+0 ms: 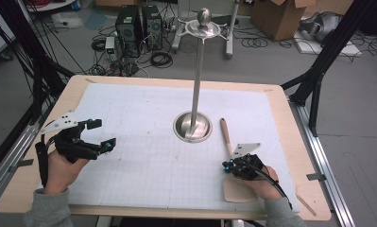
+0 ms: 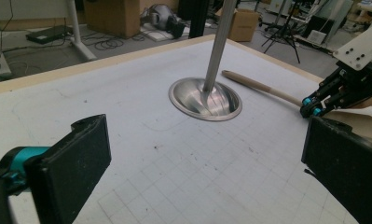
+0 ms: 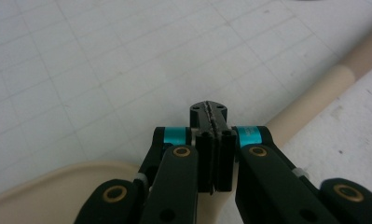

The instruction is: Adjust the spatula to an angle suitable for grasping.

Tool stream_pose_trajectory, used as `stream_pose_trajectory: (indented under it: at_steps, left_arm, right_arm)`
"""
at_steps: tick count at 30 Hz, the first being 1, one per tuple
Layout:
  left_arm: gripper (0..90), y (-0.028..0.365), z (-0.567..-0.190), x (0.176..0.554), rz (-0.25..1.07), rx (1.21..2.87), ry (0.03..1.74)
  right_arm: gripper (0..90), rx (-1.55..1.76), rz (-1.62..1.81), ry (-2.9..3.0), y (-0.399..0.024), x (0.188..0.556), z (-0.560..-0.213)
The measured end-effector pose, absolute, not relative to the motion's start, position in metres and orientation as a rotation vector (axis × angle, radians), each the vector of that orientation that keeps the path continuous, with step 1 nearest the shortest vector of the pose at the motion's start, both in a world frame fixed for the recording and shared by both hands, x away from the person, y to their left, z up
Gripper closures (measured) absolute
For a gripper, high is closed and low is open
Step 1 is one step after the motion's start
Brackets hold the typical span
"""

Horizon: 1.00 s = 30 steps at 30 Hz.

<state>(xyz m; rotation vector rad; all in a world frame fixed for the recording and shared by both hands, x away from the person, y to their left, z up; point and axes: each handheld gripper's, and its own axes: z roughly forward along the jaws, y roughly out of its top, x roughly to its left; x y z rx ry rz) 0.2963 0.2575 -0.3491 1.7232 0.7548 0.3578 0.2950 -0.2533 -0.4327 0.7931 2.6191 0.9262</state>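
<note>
Resting low at the lower right of the high view, the right claw (image 1: pixel 228 164) is sitting fully closed. In the right gripper view its two jaws are pressing flat against each other with nothing between them (image 3: pixel 213 122). It is hovering right over the wooden spatula (image 1: pixel 226 137), where the handle is meeting the pale blade near the front edge of the surface (image 1: pixel 290 118); can't tell if it's actually touching the wood. The spatula handle is running up toward the middle of the frame, ending just right of the steel stand (image 1: pixel 195 90), close to its round base but not touching it.

The left claw (image 1: pixel 102 134) is sitting at the left of the high view, jaws spread wide and holding nothing. The left gripper view is showing the grid mat (image 2: pixel 183 168) bare between its two black pads (image 2: pixel 76 161), well apart from the stand and spatula.
</note>
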Motion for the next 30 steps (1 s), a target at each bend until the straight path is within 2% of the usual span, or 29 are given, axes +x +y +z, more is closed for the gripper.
stream_pose_trajectory:
  at_steps: [30]
  left_arm:
    - [1.7,0.254,-0.35,0.298,0.356,1.728,0.755]
  right_arm:
    - [90.0,0.966,0.814,2.552,-0.298,0.303,-0.43]
